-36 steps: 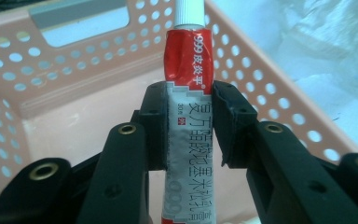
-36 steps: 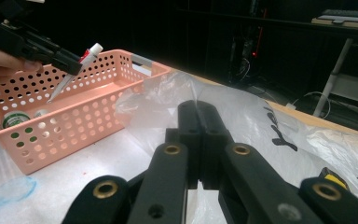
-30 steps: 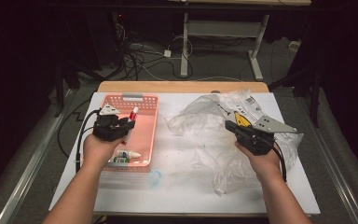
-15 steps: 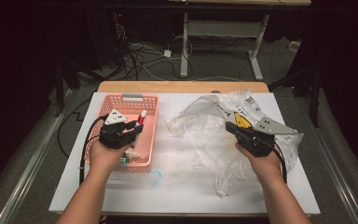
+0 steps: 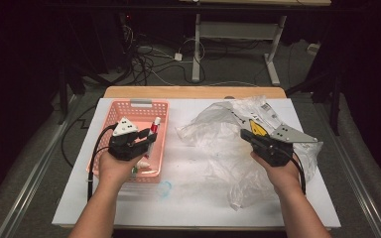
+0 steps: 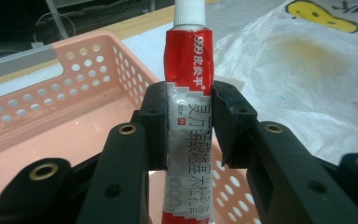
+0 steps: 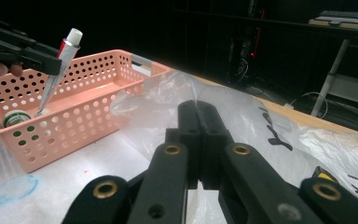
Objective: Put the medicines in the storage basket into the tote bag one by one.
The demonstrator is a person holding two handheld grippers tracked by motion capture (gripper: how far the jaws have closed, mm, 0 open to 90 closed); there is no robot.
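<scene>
My left gripper [image 5: 146, 141] is shut on a red and white tube [image 5: 153, 130] with a white cap, held over the pink basket [image 5: 141, 104]. In the left gripper view the pads clamp the tube [image 6: 189, 70] at mid-length, cap pointing away, above the basket [image 6: 74, 60]. My right gripper [image 5: 245, 135] rests on the crumpled clear plastic bag [image 5: 213, 124]. Its jaws are closed together in the right gripper view [image 7: 198, 109], with the bag's film [image 7: 261, 126] pinched up at their tips. That view also shows the tube [image 7: 58, 60] slanting down into the basket [image 7: 98, 60].
A small round jar with a green lid [image 7: 17, 118] lies in the basket's near end. A faint blue ring [image 5: 164, 188] marks the white table [image 5: 188, 213] in front of the basket. The bag has a yellow print [image 5: 258, 130] and covers the table's right half.
The left hand has shifted a little to the right over the basket with the tube, and its grey plate now faces up. The right hand and bag have stayed put.
</scene>
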